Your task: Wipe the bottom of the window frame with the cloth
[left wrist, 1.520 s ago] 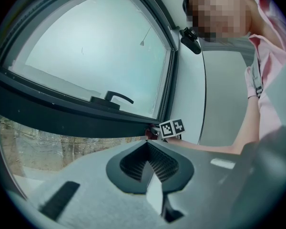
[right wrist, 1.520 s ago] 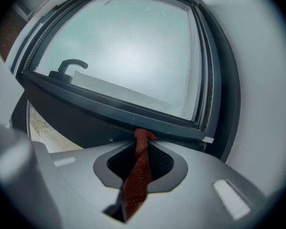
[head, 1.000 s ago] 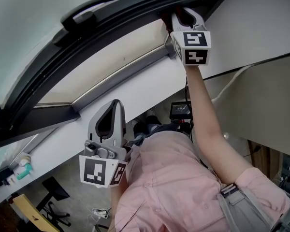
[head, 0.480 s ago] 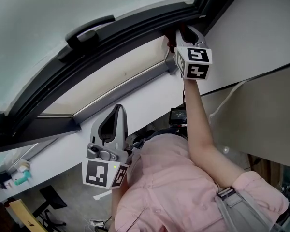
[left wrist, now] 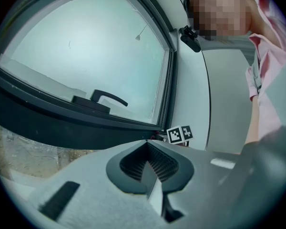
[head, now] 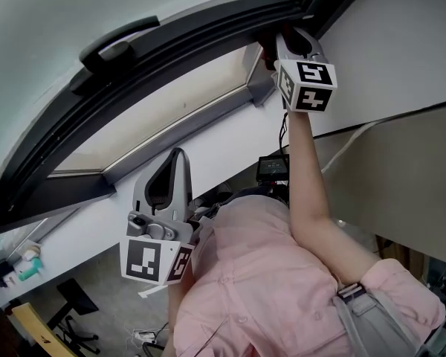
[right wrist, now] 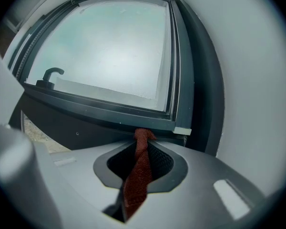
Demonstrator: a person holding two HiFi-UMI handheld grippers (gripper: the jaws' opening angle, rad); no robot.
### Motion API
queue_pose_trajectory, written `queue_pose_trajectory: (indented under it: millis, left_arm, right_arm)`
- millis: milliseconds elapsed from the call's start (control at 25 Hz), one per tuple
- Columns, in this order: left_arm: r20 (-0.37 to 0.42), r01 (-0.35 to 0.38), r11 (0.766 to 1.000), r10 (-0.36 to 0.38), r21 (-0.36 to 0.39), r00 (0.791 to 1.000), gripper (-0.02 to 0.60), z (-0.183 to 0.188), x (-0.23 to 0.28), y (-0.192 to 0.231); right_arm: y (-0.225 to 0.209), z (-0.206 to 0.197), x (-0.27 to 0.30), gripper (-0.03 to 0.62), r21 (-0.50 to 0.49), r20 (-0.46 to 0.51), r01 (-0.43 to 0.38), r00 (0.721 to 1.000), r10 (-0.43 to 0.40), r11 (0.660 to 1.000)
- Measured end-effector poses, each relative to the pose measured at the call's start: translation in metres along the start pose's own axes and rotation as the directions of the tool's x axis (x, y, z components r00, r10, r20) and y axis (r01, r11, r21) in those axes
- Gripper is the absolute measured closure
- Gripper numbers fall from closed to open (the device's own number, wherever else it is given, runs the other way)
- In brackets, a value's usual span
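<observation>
A dark window frame (head: 171,62) runs across the head view, with its handle (head: 119,39) at the upper left. My right gripper (head: 282,36) reaches up to the frame's right corner and is shut on a red-brown cloth (head: 267,53). In the right gripper view the cloth (right wrist: 138,173) is clamped between the jaws, and its bunched tip touches the frame's bottom rail (right wrist: 109,120) near the corner. My left gripper (head: 176,158) hangs low by the person's chest, shut with nothing in it. The left gripper (left wrist: 147,146) points at the window.
A white sill (head: 230,136) slopes below the frame, and a white wall (head: 401,43) rises to the right of the corner. A small dark device with cables (head: 271,168) sits under the sill. Small bottles (head: 26,262) and a chair are at the lower left.
The right gripper with the cloth has shifted slightly rightward into the frame's corner. The left gripper has hardly moved. The head view has tilted a little.
</observation>
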State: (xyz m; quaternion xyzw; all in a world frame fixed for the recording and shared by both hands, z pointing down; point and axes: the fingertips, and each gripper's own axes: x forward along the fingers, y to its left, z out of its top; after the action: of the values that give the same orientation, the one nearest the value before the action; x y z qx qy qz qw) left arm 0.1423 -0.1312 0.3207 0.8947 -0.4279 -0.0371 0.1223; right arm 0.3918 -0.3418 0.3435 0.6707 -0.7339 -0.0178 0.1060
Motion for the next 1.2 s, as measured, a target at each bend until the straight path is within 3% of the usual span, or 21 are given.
queue_pose_trajectory:
  millis: [1200]
  left_arm:
    - [0.011, -0.052, 0.999, 0.052, -0.013, 0.999, 0.584, -0.006, 0.008, -0.006]
  right_arm:
    - [-0.025, -0.004, 0.003, 0.534, -0.017, -0.002, 0.015, 1.000, -0.015, 1.000]
